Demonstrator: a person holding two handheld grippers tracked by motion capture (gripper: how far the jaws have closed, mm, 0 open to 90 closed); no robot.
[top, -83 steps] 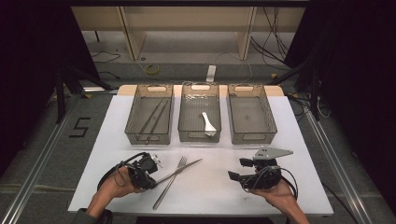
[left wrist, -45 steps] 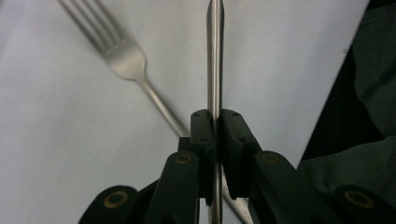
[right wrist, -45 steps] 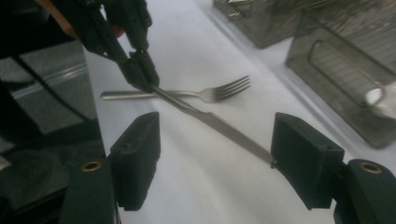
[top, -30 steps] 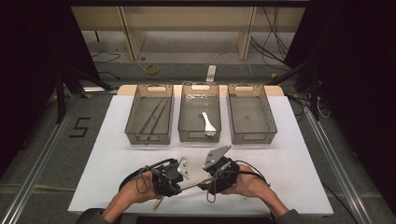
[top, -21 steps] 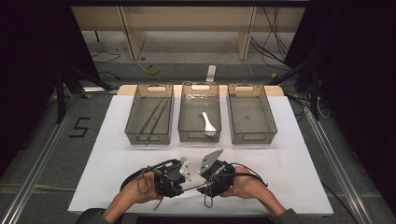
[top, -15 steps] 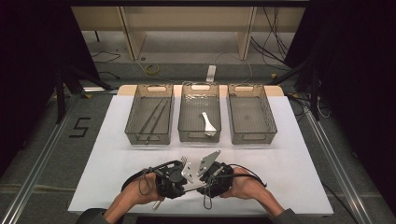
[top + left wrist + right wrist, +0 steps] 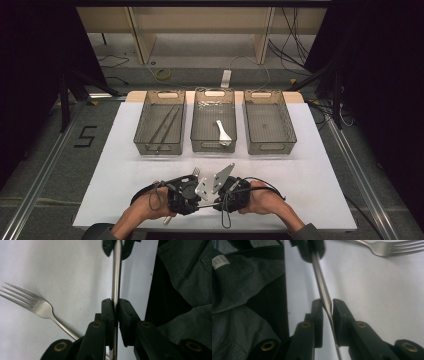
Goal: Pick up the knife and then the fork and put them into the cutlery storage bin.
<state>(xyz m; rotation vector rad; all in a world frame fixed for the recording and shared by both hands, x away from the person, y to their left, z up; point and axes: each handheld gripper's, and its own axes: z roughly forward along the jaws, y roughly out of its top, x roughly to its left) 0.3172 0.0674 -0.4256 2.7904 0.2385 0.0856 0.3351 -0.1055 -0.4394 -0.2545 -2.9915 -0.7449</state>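
Observation:
A long steel utensil (image 7: 116,277) is held level just above the white table (image 7: 310,170), near its front edge. My left gripper (image 7: 114,311) is shut on one part of its shaft. My right gripper (image 7: 327,307) has just been closing and its pads now press on the same shaft (image 7: 322,285). In the high view the left gripper (image 7: 192,197) and right gripper (image 7: 222,197) face each other, nearly touching. A steel fork (image 7: 37,305) lies flat on the table beside them, its tines (image 7: 196,172) pointing away from the person.
Three clear bins stand in a row at the back: the left bin (image 7: 145,135) holds long thin utensils, the middle bin (image 7: 200,135) a white spoon (image 7: 223,132), the right bin (image 7: 285,130) nothing visible. The person's dark sleeves reach the table's front edge.
The right hand came in from the right side of the table to meet the left at the front middle. The left gripper shifted right with the utensil.

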